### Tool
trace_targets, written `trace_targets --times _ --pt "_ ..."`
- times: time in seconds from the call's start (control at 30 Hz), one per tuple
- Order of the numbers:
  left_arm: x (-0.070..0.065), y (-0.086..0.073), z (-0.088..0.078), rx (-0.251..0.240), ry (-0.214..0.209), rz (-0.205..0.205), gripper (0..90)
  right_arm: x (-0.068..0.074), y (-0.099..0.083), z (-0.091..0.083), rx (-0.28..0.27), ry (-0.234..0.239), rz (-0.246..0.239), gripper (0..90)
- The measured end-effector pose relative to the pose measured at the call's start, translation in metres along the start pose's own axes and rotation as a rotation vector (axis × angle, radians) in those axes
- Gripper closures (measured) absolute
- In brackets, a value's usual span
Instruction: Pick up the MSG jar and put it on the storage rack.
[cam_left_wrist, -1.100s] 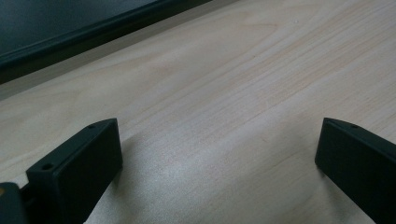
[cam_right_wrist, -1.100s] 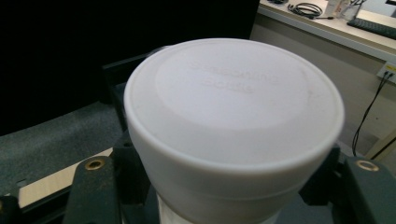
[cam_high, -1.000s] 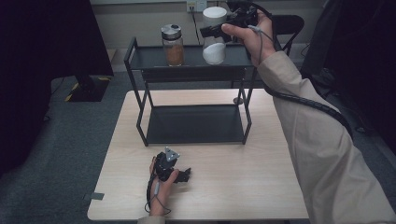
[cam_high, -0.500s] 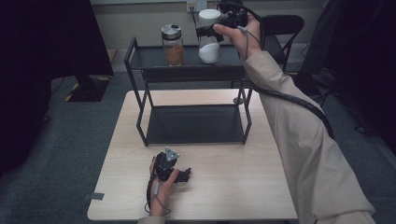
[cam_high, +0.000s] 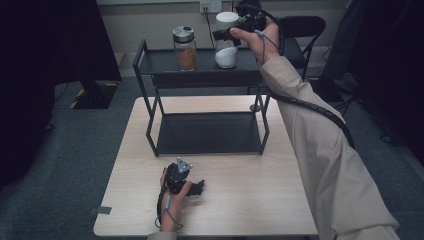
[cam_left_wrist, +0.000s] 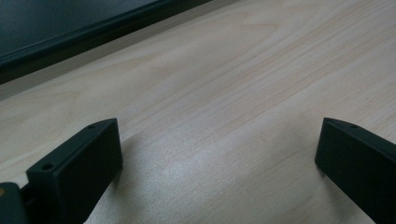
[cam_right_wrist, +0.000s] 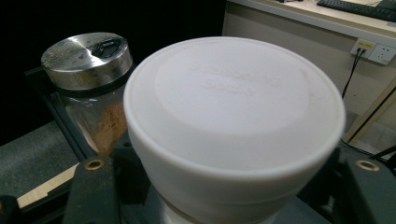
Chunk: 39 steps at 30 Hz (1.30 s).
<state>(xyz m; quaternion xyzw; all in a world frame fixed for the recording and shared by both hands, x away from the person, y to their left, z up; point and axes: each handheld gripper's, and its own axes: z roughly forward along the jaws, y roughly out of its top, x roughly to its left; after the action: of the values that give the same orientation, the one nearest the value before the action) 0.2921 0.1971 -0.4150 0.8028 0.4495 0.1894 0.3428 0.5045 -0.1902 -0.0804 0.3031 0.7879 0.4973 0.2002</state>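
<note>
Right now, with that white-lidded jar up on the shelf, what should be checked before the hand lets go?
1. Right gripper clamped on the white-lidded jar: ok.
2. Jar upright: ok.
3. Jar base resting fully on the top shelf: cannot tell.
4. Gap to the brown-filled jar: ok, they stand apart.
5. Left gripper out of the way on the table, jaws open: ok.

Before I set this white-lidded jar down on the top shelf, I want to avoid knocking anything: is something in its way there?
Nothing visible blocks it. The white-lidded jar, held in the right gripper, is over a bare stretch of the top shelf. The only neighbour, the brown-filled jar with a metal lid, stands apart to its left.
</note>
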Motion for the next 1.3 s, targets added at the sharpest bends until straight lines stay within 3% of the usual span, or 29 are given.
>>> trace_targets --times 0.27,0.47,0.53,0.67,0.77,1.03,1.3 --pt "0.0 0.0 0.0 0.0 0.0 0.0 0.0 0.005 -0.001 -0.001 -0.001 -0.016 -0.009 33.2" --pt "0.0 0.0 0.0 -0.001 0.0 0.0 0.0 0.011 0.002 -0.004 0.008 -0.036 -0.009 10.1" --pt "0.0 0.0 0.0 0.0 0.0 -0.002 0.0 0.012 0.002 -0.007 0.004 -0.031 0.003 7.0" --pt "0.0 0.0 0.0 -0.001 0.0 -0.002 0.0 0.019 0.003 -0.013 0.008 -0.036 -0.017 2.1" --pt "0.0 0.0 0.0 0.0 -0.001 -0.002 0.0 0.026 0.0 -0.02 -0.015 -0.058 -0.01 0.0" --pt "0.0 0.0 0.0 0.002 0.0 0.002 0.0 0.03 -0.005 -0.033 0.016 -0.05 -0.005 0.0" --pt "0.0 0.0 0.0 0.0 0.0 0.0 0.0 0.033 -0.021 -0.044 0.0 -0.061 0.032 0.0"
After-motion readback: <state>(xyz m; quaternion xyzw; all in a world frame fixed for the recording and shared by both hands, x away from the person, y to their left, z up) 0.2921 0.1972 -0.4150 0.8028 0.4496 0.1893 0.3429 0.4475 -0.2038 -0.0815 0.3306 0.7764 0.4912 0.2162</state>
